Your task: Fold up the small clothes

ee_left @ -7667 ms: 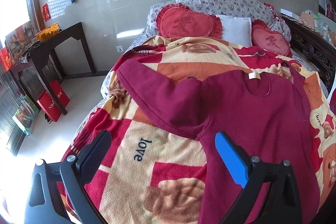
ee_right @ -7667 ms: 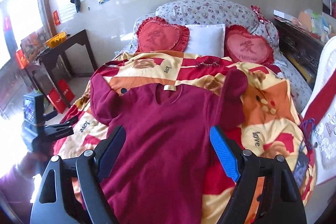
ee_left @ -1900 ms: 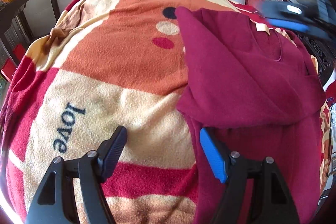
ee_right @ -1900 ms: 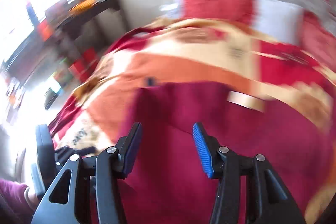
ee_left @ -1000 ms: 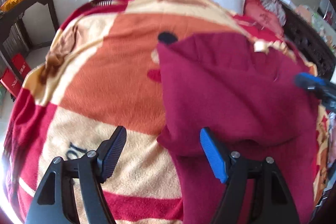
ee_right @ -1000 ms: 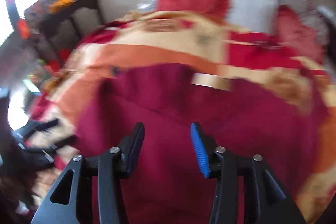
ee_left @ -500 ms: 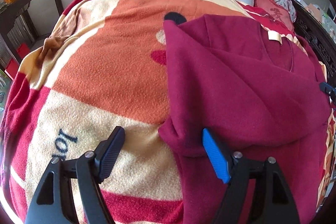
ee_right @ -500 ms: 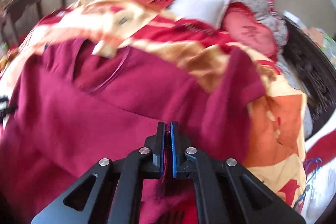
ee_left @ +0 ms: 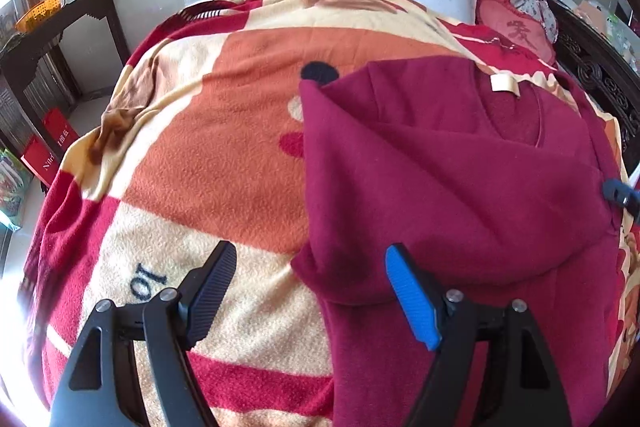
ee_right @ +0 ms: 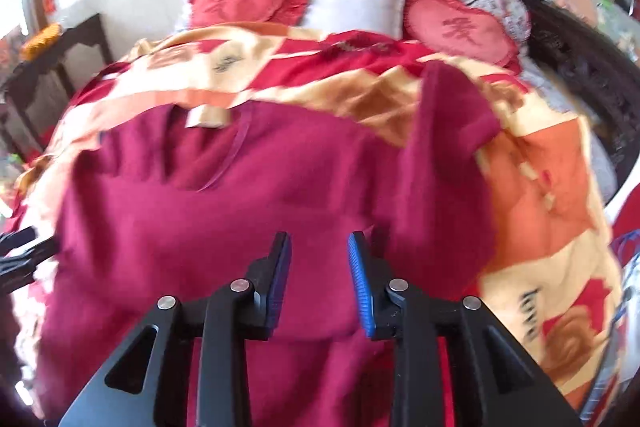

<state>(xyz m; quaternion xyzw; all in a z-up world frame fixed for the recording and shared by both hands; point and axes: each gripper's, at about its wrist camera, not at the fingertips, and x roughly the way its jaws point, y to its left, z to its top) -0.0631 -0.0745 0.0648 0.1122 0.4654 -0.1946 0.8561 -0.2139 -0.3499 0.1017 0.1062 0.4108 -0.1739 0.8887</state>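
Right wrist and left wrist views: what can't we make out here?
- Sweater hem: cut off by the bottom edge in both views, behind the gripper frames.
- Right gripper, jaws opening: motion blur hides whether cloth still touches the pads.
- Right gripper in the left view: only a tip, cut off at the right edge.
- Neck label: text too small.

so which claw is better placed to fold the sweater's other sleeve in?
Right, probably. The right claw hovers over the maroon sweater, jaws opening with nothing clamped, beside the unfolded sleeve still lying out on the blanket. The left claw sits open at the already folded side.
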